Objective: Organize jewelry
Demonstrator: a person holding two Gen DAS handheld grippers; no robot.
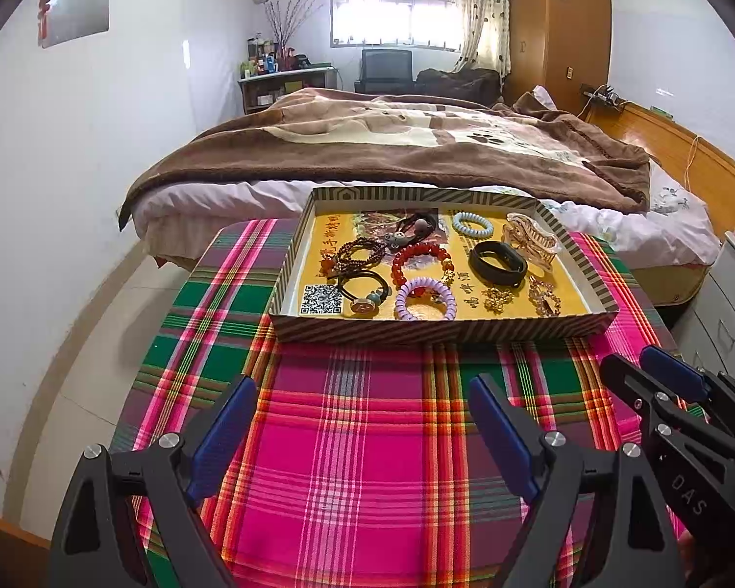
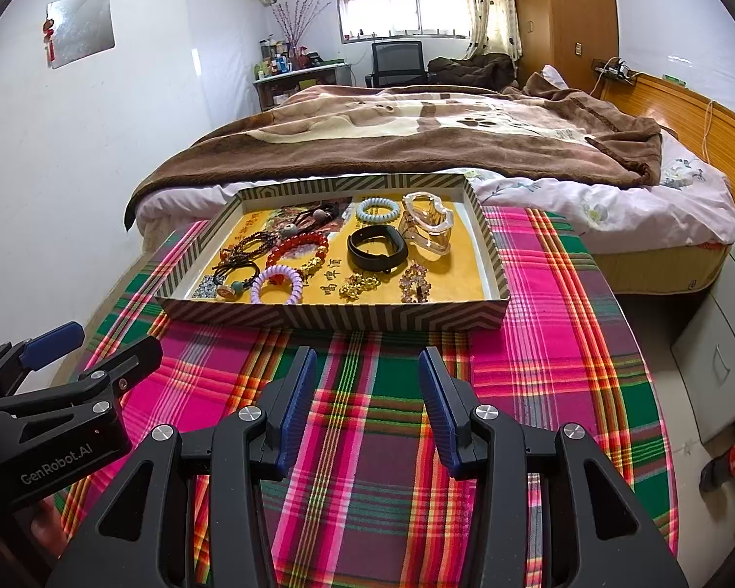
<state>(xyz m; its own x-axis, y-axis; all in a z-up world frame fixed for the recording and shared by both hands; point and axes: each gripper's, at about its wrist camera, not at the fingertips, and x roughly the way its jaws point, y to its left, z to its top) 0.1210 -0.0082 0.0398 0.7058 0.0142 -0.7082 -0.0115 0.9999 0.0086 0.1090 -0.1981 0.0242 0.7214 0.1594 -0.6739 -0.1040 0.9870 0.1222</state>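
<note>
On left wrist view: left gripper [image 1: 362, 433] spread wide, empty, above plaid tablecloth [image 1: 357, 465]. Striped tray [image 1: 436, 330] ahead, holding jewelry: red bead bracelet [image 1: 421, 257], purple coil tie [image 1: 425, 298], black band [image 1: 497, 257].

On right wrist view: right gripper [image 2: 367, 404] half-spread, empty, short of tray. Clear claw clip [image 2: 426, 223] likely brittle, slick; pinch bracelets across rim, light, floppy.

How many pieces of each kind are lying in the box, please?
Coil hair ties: 2
Black elastic hair ties: 2
Bead bracelets: 2
Black wristband: 1
Clear hair claw: 1
Gold trinket: 1
Crystal clip: 1
Total: 10
</note>
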